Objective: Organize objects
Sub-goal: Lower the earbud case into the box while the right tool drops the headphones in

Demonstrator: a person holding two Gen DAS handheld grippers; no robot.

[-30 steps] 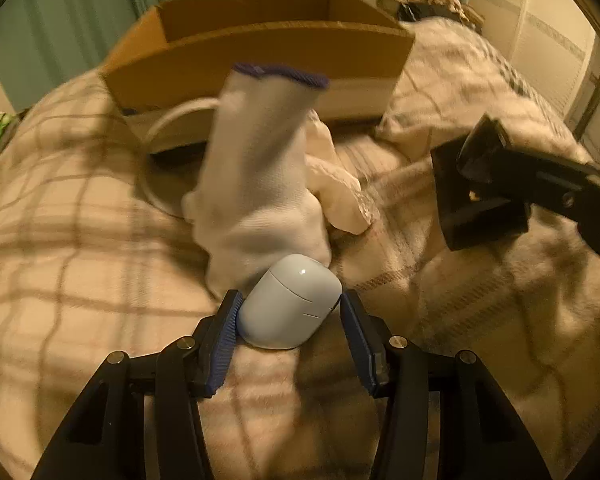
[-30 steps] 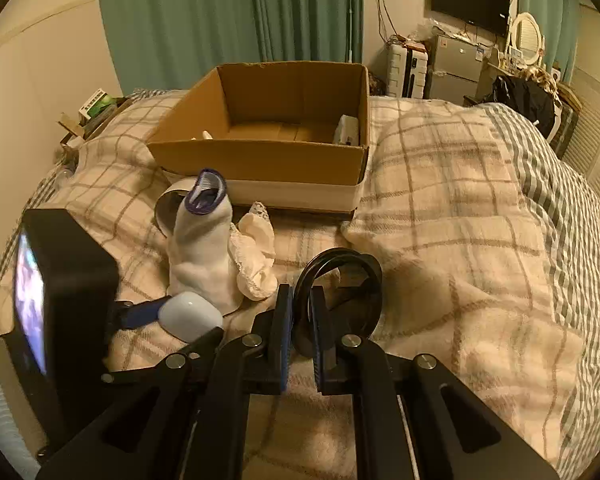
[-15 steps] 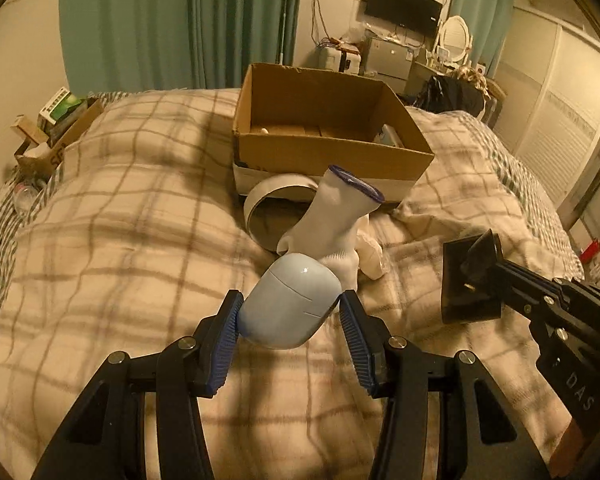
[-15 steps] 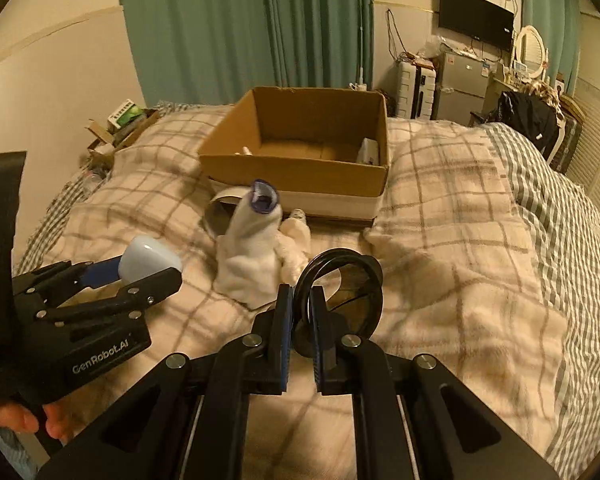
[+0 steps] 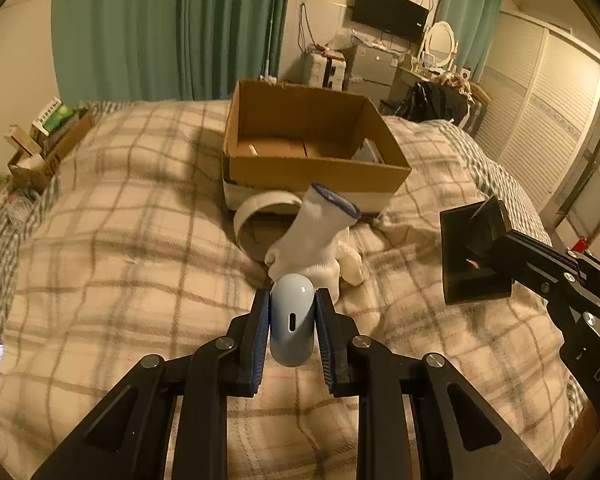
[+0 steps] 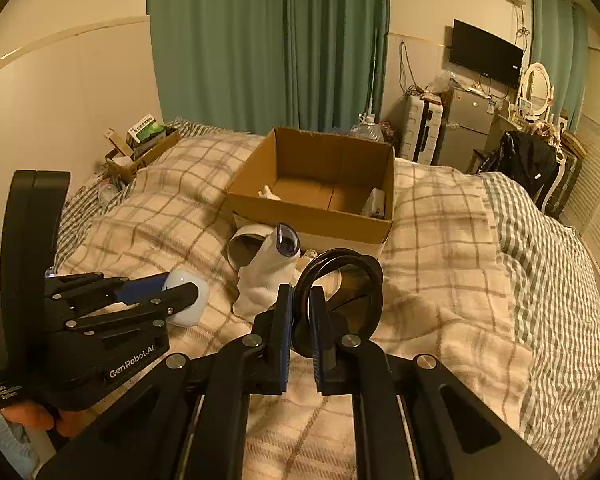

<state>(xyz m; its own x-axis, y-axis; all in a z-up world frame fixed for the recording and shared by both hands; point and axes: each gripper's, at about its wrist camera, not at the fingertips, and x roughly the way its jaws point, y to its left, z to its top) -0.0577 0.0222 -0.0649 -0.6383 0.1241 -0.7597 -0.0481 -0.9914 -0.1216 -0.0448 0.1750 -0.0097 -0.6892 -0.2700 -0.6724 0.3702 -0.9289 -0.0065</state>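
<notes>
On the plaid bed (image 5: 100, 264) sits the box (image 5: 312, 168), tape roll (image 5: 260, 208) and sock (image 5: 312, 240) just before it. Left gripper (image 5: 292, 312) is clamped on the pale case (image 5: 291, 320), lifted off the bed. Only the right view shows the right gripper (image 6: 300, 320) pinching the black ring (image 6: 340, 292).

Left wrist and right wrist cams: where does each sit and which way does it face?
Left wrist: on the left gripper, looking along its fingers over the bed toward the cardboard box; white earbud case clamped, right gripper at right edge.
Right wrist: on the right gripper, facing the same box; black ring clamped, left gripper at left.
Shared: box, white sock, tape roll.
</notes>
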